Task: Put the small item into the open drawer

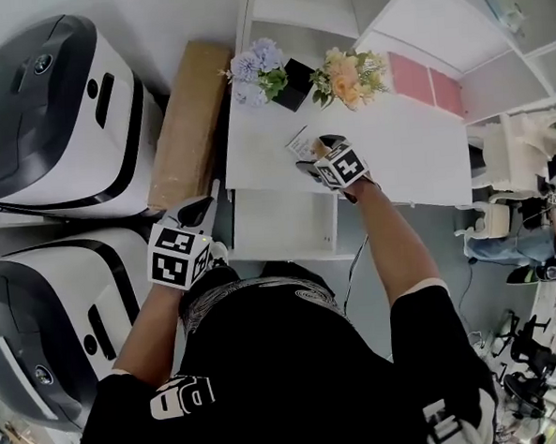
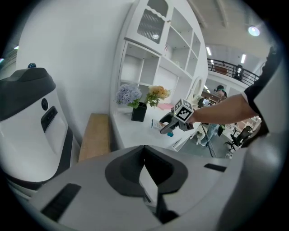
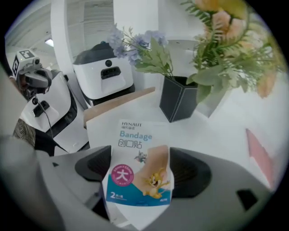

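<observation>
Right up against the right gripper's camera is the bandage packet point(image 3: 137, 173), a small white and teal sachet with a cartoon mouse and the word "Bandage" printed on it. The right gripper point(image 1: 316, 158) has it clamped between its two jaws, standing upright, with the top half sticking out past the tips.

That gripper is held above the white desk top point(image 1: 415, 152). Just ahead of its jaws and a little to the right stands a black vase point(image 3: 183, 103). Purple flowers point(image 3: 135, 43) lean out of it toward the gripper's left, and orange flowers point(image 3: 226, 27) hang in on its right. A pink pad point(image 3: 259, 155) lies flat on the desk further right.

The open drawer point(image 1: 278, 226) is behind and below the right gripper, pulled out from under the desk's near edge toward the person; the packet is not in it.

The left gripper point(image 1: 199, 210) hovers just off the drawer's left side, near the desk corner. Its jaws are only narrowly apart, with nothing between them. A brown board point(image 1: 189, 119) lies ahead of it, and two big white machines point(image 1: 56, 117) sit to its left.
</observation>
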Action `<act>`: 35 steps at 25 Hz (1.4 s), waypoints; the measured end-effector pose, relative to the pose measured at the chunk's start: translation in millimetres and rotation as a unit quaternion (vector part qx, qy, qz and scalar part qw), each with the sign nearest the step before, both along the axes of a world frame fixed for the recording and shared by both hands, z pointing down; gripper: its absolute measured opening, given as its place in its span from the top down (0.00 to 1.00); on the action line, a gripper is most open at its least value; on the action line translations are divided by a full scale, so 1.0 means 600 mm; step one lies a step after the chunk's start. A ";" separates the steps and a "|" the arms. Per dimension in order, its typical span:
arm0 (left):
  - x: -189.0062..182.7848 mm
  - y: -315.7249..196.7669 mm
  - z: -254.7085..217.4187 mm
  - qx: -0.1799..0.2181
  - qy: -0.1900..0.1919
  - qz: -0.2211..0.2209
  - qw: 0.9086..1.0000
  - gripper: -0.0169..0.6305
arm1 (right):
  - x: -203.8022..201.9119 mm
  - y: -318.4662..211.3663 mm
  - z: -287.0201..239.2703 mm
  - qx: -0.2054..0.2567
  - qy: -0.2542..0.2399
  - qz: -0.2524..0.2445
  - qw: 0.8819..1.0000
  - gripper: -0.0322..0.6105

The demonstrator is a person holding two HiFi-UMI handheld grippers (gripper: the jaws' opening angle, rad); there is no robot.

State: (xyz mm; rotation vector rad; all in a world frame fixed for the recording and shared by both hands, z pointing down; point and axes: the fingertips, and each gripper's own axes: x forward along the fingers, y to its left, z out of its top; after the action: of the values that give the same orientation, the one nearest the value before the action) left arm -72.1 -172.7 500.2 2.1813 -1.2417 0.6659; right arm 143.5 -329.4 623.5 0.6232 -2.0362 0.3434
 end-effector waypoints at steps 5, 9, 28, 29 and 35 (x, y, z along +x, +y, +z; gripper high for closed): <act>0.017 -0.002 0.008 -0.004 0.004 0.029 1.000 0.95 | 0.026 0.022 -0.027 -0.003 -0.062 0.101 0.993 0.32; 0.032 -0.004 0.018 -0.008 0.003 0.051 0.999 0.95 | 0.041 0.052 -0.035 -0.005 -0.087 0.138 0.987 0.32; 0.104 0.033 0.092 -0.059 -0.019 0.137 0.989 0.95 | -0.016 0.297 0.080 -0.074 -0.063 0.070 0.993 0.32; 0.106 0.036 0.094 -0.061 -0.019 0.137 0.988 0.95 | -0.018 0.301 0.090 -0.074 -0.048 0.055 0.995 0.32; 0.094 0.052 0.113 -0.078 -0.026 0.125 0.989 0.95 | -0.033 0.301 0.157 -0.071 0.040 -0.038 0.996 0.32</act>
State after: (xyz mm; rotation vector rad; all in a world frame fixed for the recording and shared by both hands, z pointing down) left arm -15.5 -141.5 568.0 2.2179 -0.9133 0.8942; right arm 123.8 -148.8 718.0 0.4631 -1.9345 0.4083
